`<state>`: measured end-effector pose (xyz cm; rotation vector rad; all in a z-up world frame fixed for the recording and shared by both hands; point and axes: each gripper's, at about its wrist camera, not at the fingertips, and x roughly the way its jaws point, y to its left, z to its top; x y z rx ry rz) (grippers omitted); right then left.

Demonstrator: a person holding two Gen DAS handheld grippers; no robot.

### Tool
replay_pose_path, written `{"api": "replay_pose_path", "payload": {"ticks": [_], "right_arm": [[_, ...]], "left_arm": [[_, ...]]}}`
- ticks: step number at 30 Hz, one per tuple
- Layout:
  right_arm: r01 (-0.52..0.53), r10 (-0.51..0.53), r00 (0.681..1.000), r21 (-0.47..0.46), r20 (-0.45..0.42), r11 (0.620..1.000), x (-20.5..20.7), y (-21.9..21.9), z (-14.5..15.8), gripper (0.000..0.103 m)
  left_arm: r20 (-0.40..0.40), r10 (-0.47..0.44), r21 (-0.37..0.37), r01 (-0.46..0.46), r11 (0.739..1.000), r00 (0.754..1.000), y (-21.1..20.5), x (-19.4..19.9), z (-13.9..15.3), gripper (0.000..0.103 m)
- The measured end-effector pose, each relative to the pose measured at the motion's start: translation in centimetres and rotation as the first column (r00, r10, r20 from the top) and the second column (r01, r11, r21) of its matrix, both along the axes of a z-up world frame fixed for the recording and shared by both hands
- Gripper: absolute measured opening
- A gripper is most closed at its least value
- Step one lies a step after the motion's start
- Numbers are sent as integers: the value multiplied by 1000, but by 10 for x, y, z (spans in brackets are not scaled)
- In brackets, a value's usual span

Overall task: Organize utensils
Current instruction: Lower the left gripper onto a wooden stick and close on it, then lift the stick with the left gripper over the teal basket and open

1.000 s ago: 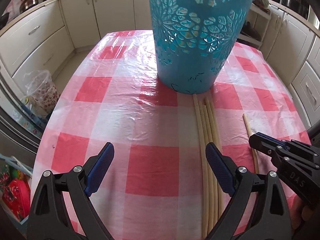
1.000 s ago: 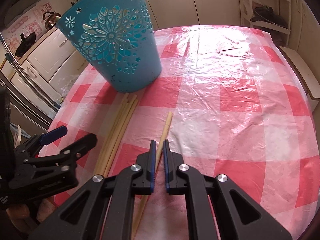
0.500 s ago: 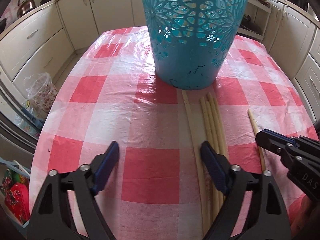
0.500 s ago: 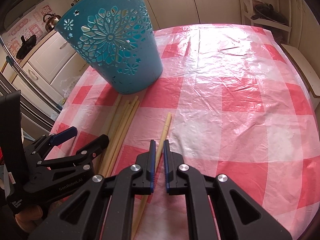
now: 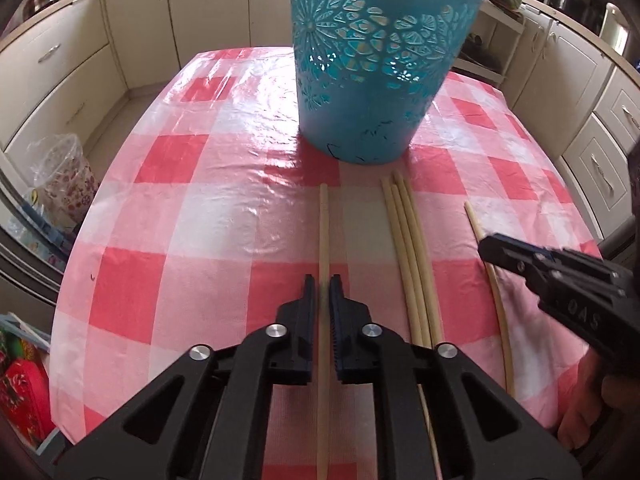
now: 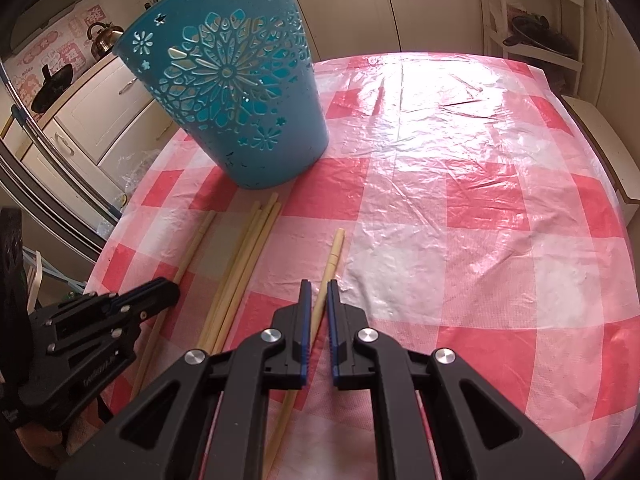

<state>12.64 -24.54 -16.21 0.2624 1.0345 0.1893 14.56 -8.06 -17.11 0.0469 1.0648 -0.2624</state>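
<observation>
Left hand-held gripper [image 5: 323,285] pinches one long pale wooden chopstick [image 5: 324,232]; right hand-held gripper [image 6: 317,290] pinches another pale chopstick [image 6: 333,254]. Teal perforated plastic basket [image 5: 380,60] stands ahead on the bench [image 5: 180,208].

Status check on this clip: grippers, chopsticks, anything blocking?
Left gripper shut on one chopstick. Right gripper shut on another chopstick. Three chopsticks loose. Blue basket upright, path unobstructed.

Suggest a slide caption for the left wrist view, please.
Left tongs shut on one chopstick, three more lying beside it, before the blue basket.
</observation>
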Motion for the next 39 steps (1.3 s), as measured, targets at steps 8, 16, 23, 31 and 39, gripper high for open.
{"api": "replay_pose_path", "payload": {"ticks": [8, 16, 23, 31, 39], "right_arm": [[9, -10, 1000, 4, 6, 1000, 0, -5, 0, 8], [10, -10, 1000, 4, 17, 1000, 1, -5, 1, 9], [10, -10, 1000, 5, 24, 1000, -2, -6, 1, 9], [9, -9, 999, -8, 34, 1000, -3, -5, 2, 9], [14, -13, 999, -9, 35, 1000, -3, -4, 2, 9]], "left_arm": [[19, 13, 85, -15, 996, 1000, -12, 29, -4, 40], [43, -62, 103, 57, 993, 997, -21, 28, -3, 5], [70, -57, 103, 49, 993, 996, -14, 17, 6, 5], [139, -33, 44, 27, 999, 990, 6, 1, 41, 5], [295, 63, -175, -11, 985, 953, 54, -5, 126, 5]]}}
